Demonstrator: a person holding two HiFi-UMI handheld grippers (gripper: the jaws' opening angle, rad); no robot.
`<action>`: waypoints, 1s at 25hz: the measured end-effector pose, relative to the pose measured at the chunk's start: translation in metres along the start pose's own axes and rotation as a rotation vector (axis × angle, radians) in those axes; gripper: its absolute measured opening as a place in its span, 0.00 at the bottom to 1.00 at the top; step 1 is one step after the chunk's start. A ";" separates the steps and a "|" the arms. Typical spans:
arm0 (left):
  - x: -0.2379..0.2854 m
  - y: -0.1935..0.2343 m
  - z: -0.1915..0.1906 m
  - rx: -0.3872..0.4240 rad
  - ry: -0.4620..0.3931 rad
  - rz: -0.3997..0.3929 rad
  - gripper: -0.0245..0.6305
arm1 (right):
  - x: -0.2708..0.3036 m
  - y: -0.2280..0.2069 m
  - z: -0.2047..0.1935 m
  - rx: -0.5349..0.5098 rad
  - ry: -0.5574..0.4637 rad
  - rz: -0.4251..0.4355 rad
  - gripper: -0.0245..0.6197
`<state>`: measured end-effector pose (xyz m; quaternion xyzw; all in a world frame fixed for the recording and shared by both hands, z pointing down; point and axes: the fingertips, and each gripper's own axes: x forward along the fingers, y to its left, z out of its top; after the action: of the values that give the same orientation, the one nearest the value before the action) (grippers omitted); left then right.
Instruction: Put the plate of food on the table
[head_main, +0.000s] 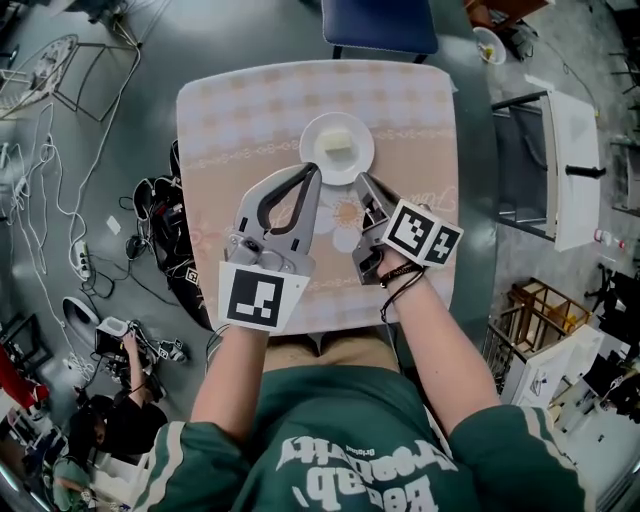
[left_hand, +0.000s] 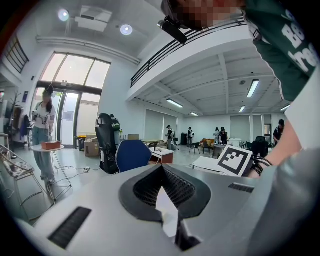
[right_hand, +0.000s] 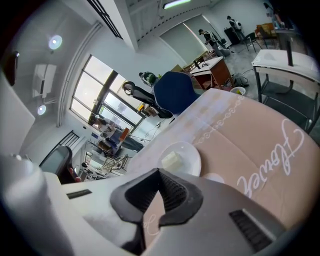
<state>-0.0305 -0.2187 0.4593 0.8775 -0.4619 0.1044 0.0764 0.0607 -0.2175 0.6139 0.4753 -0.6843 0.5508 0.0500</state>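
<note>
Plate (head_main: 312, 133) sits flat on the counter (head_main: 235, 110), centre-far side, with the pale food block (head_main: 340, 143) on it, upright, roughly mid-plate. Left claw (head_main: 314, 172) is clenched tip to tip with nothing in it; its own view shows only the room past the closed tips, no plate. In the head view its tip overlaps the plate's near-left rim, and I can't tell contact from overlap. Right claw (head_main: 364, 186) is also clenched and empty. Its view has the plate ahead of the tips and clear of them, with the bare counter cloth showing through the gap below the tips. Blue chair (head_main: 380, 25) stands behind the counter's far edge, not in play. My read: the place step looks done, since the plate is down, level and held by neither claw, so this is the back-off phase. The next move should need only a clean withdrawal toward the person. Keep the left tip clear of the rim so it doesn't drag or tip the plate; no regrasp looks necessary.
</note>
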 end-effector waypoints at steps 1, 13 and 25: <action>-0.003 -0.001 0.003 0.000 -0.006 0.003 0.05 | -0.004 0.006 0.001 -0.006 -0.007 0.015 0.06; -0.043 -0.034 0.041 0.051 -0.042 -0.036 0.05 | -0.066 0.068 0.006 -0.071 -0.072 0.131 0.06; -0.077 -0.049 0.076 0.092 -0.051 -0.062 0.05 | -0.131 0.121 0.017 -0.148 -0.138 0.207 0.06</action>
<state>-0.0238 -0.1479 0.3644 0.8963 -0.4310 0.1008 0.0277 0.0550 -0.1603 0.4443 0.4341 -0.7702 0.4669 -0.0192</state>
